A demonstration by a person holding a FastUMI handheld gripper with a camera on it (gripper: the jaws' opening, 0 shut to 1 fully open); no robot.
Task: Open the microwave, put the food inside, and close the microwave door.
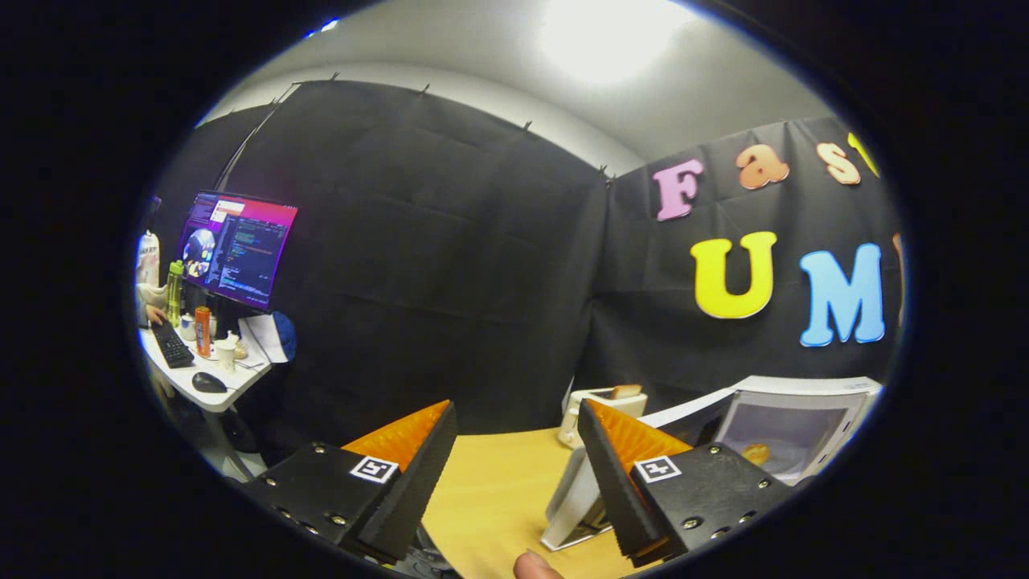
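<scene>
You had a bright ceiling light [607, 36] blowing out overhead, the dark booth stayed dim, and fisheye bending curved everything near the rim, slightly soft.
</scene>
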